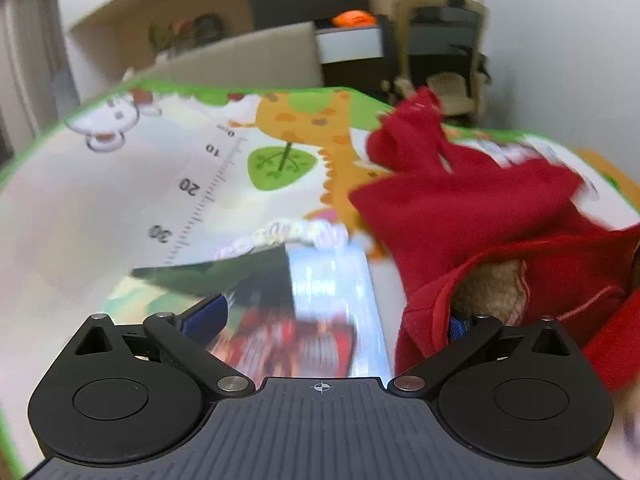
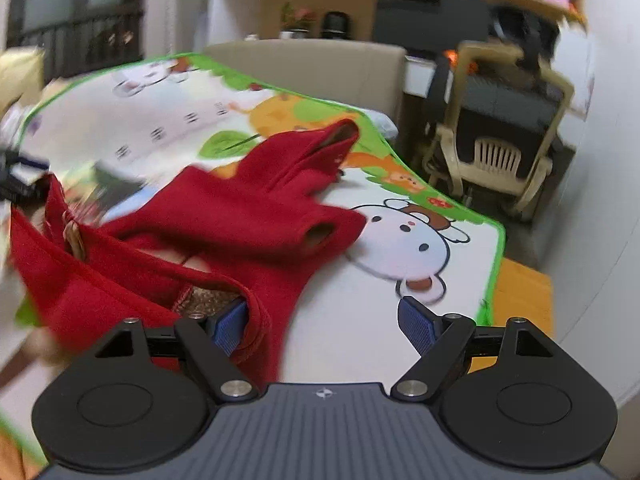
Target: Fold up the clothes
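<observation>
I judge the folding barely begun: the red fleece garment [image 2: 240, 216] is bunched and unflattened on the cartoon play mat [image 2: 400, 320], with no crease laid that I can make out

In the right wrist view one sleeve [image 2: 320, 236] lies across the mat with its cuff opening facing the camera, and the other sleeve [image 2: 320, 140] points away toward the far edge of the mat. The hem end is lifted up toward both cameras, and a tan lining [image 1: 492, 288] shows inside the opening in the left wrist view.

My left gripper [image 1: 332, 316] stands wide apart; its right finger is tucked into the red cloth at the opening while its left finger hangs over bare mat, so it has not clamped anything. My right gripper [image 2: 324, 326] mirrors that: spread wide, with its left blue pad [image 2: 230, 328] against the rolled hem and its right pad [image 2: 416, 326] clear over the mat. Neither one grips cloth.

Both views are smeared with motion blur, so fine detail of the hem is uncertain.

What I think is left is nearly everything: take hold of the hem, spread the body flat, bring the sleeves in, then fold it over
</observation>
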The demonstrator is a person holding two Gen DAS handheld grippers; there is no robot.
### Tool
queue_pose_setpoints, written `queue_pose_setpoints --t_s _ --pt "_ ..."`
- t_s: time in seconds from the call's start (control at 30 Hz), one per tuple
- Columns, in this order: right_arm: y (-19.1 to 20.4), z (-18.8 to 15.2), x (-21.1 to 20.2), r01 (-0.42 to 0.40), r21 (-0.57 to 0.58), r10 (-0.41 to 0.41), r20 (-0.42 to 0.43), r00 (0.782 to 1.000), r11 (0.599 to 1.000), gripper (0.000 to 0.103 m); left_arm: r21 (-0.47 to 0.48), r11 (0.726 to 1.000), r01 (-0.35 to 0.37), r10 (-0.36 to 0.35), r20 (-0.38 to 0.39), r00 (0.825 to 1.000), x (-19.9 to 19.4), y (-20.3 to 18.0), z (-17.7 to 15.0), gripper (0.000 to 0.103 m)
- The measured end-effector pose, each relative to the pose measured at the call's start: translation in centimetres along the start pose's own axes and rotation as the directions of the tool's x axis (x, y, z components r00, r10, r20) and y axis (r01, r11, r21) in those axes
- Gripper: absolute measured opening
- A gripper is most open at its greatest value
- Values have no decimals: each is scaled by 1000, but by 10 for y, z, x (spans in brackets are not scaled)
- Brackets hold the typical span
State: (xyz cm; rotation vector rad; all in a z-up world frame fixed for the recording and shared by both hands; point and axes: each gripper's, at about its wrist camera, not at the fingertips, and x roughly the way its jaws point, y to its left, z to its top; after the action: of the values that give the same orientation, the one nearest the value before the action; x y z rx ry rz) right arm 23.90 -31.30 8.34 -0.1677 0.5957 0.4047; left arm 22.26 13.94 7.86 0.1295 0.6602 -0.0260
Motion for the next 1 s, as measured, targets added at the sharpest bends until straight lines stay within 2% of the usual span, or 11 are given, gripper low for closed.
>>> queue_pose_setpoints --t_s 0.17,0.27,0.37,0.5,0.53,0.6,0.67,0.73,0.77,0.9,1.0 --pt "-26 7 104 85 79 -73 -154 985 993 79 -288 954 82 -122 -123 985 78 23 15 103" --pt "-34 -9 126 95 122 -71 -189 980 988 80 -306 932 194 -218 -47 975 62 31 7 103" --pt "-36 -18 127 87 128 -64 -175 983 988 80 -346 881 322 -325 51 944 32 50 -3 103" --pt "-35 -16 123 100 125 -80 -155 985 987 80 -409 855 318 -299 112 948 7 71 3 103" --pt "-34 -13 120 107 122 -90 -140 986 987 80 -403 847 346 -320 135 938 3 72 5 103" --pt "-35 -6 111 117 117 -104 -106 989 986 80 -365 811 456 -421 177 890 -4 70 7 103" --pt "-36 -2 101 119 110 -111 -81 991 987 80 -309 759 573 -546 177 819 -6 59 5 103" --pt "-36 -5 96 137 100 -129 -82 988 986 80 -223 740 634 -617 151 773 -10 40 -2 103" --pt "-35 -6 94 147 95 -139 -86 987 985 80 -170 748 642 -631 118 767 -11 27 -7 103" --pt "-38 -16 81 169 124 -158 -91 983 978 80 11 819 573 -572 -53 819 -9 -18 -31 103" --pt "-36 -21 55 163 141 -156 -58 986 976 80 21 827 562 -558 -89 825 -12 -18 -42 103"
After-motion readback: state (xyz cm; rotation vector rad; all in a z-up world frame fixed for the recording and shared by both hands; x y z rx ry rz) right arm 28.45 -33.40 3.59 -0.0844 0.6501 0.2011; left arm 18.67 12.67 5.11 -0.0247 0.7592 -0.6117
